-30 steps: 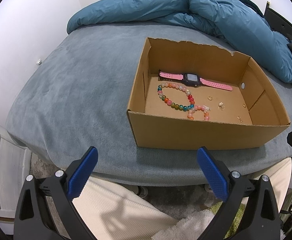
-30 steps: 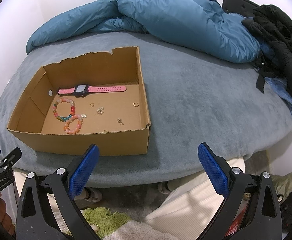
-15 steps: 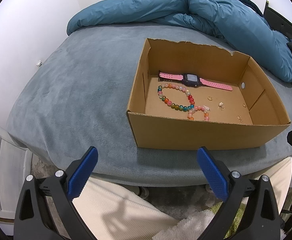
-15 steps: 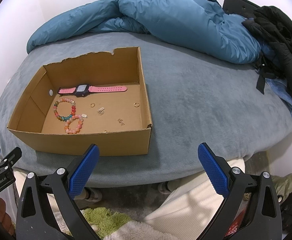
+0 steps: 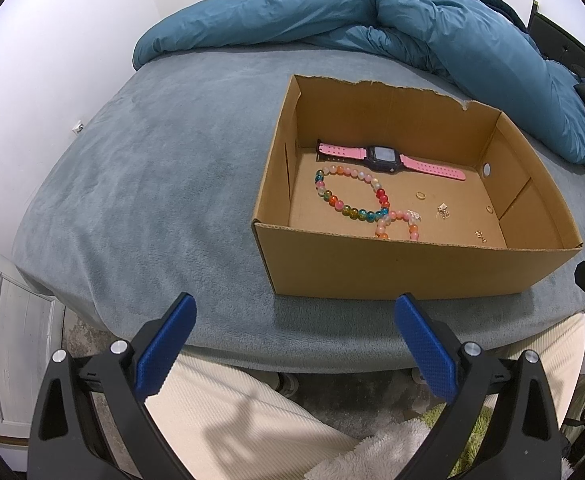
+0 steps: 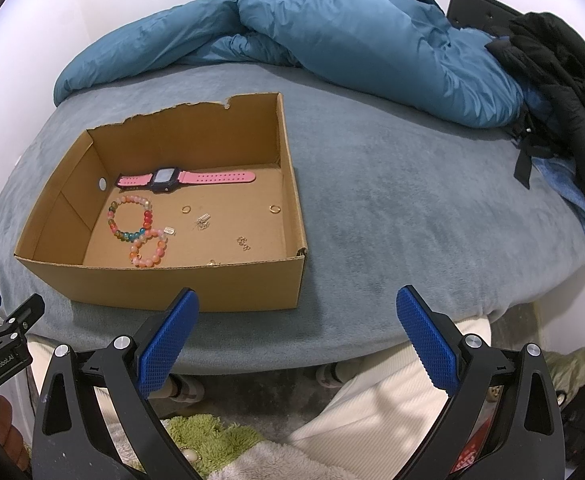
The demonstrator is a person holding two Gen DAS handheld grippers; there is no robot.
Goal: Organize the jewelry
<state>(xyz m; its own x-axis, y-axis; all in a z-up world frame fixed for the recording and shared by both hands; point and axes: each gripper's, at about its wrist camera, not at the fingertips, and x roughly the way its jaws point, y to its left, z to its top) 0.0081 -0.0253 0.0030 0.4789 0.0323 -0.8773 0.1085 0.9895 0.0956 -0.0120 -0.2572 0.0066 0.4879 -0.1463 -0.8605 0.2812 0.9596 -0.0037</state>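
Right wrist view: box [image 6: 252,284] holds one watch [image 6: 168,179], two bracelets [image 6: 130,218].

In front of me is a bed [image 5: 164,184] with a grey-blue plush cover. An open cardboard box [image 5: 396,268] sits directly on it at the near edge. A rumpled blue duvet [image 6: 332,32] is heaped along the far side, and dark clothing [image 6: 568,68] is piled at the far right, over the duvet's end.
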